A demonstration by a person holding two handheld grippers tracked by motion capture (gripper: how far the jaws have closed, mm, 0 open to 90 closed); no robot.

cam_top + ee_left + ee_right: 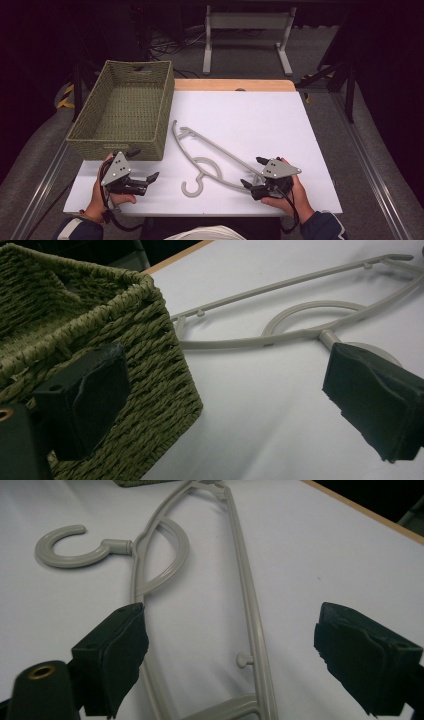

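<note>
Woven green basket (125, 107) sits on the table's (280, 115) far-left corner, empty inside, its left side overhanging the white top a bit. In the left gripper view the basket's near corner (150, 370) is right behind the left jaw pad.

Left gripper (145, 165) is held in the person's left hand (107, 192) near the table's front-left corner, just in front of the basket; jaws apart w/ nothing between them, pointing right toward the hanger. Grey three-cornered plate on top.

Grey plastic hanger (210, 155) lies flat on the white top, roughly mid-table toward the front edge. Runs diagonally: one end near the basket's right side, other end by the right gripper. Its hook curls toward the front edge, open side facing up-left in the high view. In the left gripper view the hanger (300, 305) is beyond the jaws, not touched.

Right gripper (252, 172) is in the right hand (285, 195) near the front edge, right of centre; jaws wide apart, straddling the hanger's near end. In the right gripper view the hanger (245, 595) runs btwn the two pads; left pad sits over one arm of it, contact can't be told. Not clamped.
</note>
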